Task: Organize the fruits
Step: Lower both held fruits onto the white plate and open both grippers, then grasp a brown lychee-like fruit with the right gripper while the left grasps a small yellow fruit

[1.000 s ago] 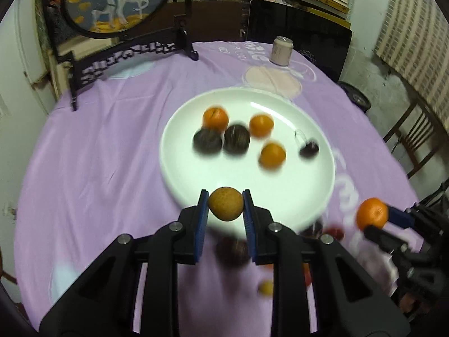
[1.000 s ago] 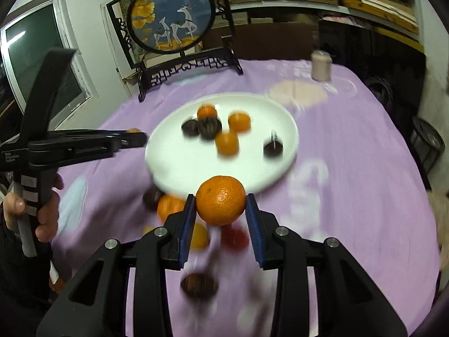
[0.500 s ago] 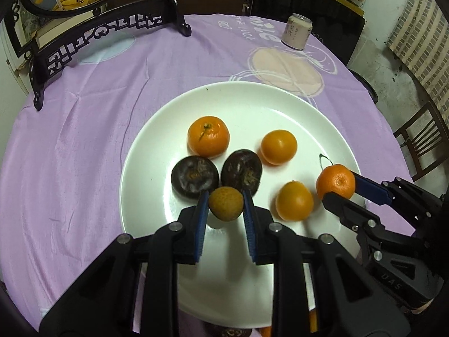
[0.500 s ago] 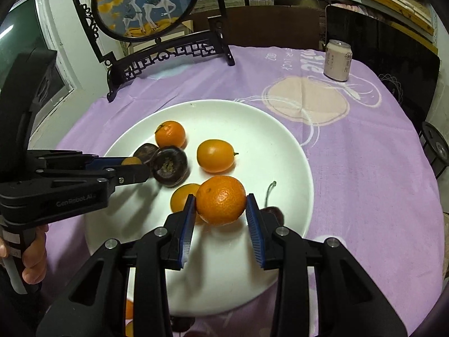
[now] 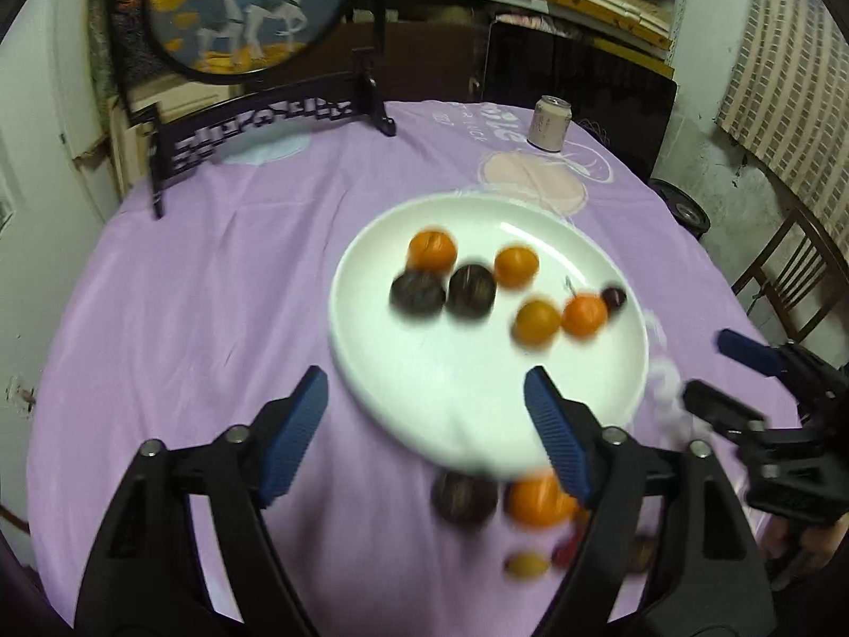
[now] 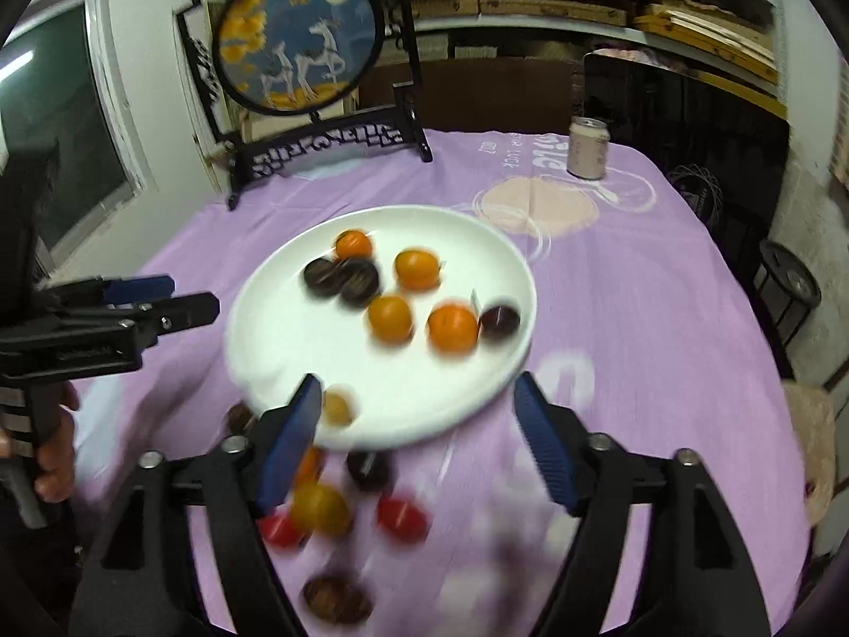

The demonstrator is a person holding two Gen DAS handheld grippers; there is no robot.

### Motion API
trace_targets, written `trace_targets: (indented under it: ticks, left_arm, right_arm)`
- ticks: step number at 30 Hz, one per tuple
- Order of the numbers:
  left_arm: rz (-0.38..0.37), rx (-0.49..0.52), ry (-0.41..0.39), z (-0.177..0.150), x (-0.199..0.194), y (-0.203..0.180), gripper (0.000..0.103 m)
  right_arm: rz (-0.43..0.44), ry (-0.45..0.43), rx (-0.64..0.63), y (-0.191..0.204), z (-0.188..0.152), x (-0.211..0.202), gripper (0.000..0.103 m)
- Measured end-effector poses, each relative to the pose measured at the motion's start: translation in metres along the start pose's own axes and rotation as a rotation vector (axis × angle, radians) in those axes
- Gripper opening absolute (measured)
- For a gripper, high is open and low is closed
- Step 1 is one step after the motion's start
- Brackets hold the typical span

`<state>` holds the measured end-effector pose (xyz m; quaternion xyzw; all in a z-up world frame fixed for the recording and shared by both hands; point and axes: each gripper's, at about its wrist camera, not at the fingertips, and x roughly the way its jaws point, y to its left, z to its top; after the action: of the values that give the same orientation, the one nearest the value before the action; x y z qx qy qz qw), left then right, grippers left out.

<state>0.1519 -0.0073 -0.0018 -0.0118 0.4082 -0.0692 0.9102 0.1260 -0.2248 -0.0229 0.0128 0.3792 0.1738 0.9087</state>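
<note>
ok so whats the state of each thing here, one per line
left gripper: jaws opening, nothing between them
right gripper: jaws opening, nothing between them
plate: holds fruit, mostly orange and dark
loose fruits: on the cloth beside the plate
can: upright
round screen: upright on its stand

Ahead of your left tool the near part of the white plate lies bare, a free lane up to the fruit cluster farther in. To its left the purple surface is clear as far as the black screen stand. Loose fruits crowd the cloth just below your right tool; open cloth lies to its right.
</note>
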Motion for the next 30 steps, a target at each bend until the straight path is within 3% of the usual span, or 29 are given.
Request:
trace_targets:
  ticks: [3,7,10,13,22,26,28,30]
  left_arm:
    - [0.004,-0.021,0.011,-0.038,-0.012,0.003,0.079]
    - [-0.025,-0.029,0.034,-0.068,-0.02,0.002,0.079]
    - [-0.005,-0.009,0.023,-0.083,-0.031,-0.004,0.079]
    - [0.013,0.017,0.023,-0.092,-0.036,-0.01,0.083]
    - [0.02,0.019,0.047,-0.102,-0.034,-0.004,0.083]
    - [0.026,0.015,0.06,-0.105,-0.032,0.0,0.083]
    - [0.023,0.015,0.065,-0.106,-0.031,0.001,0.083]
    - [0.018,0.019,0.068,-0.106,-0.031,-0.001,0.083]
  right_arm:
    - [0.001,0.012,0.013,0.009,-0.031,-0.022,0.084]
    - [-0.008,0.032,0.023,0.016,-0.046,-0.039,0.084]
    - [-0.01,0.021,0.023,0.022,-0.053,-0.049,0.084]
    - [-0.003,0.032,0.036,0.025,-0.061,-0.05,0.089]
    - [-0.008,0.157,-0.002,0.04,-0.086,-0.018,0.089]
    - [-0.027,0.161,-0.04,0.046,-0.094,-0.005,0.089]
    - [-0.024,0.17,-0.047,0.048,-0.097,0.0,0.08]
    - [0.0,0.189,-0.046,0.049,-0.099,0.01,0.056]
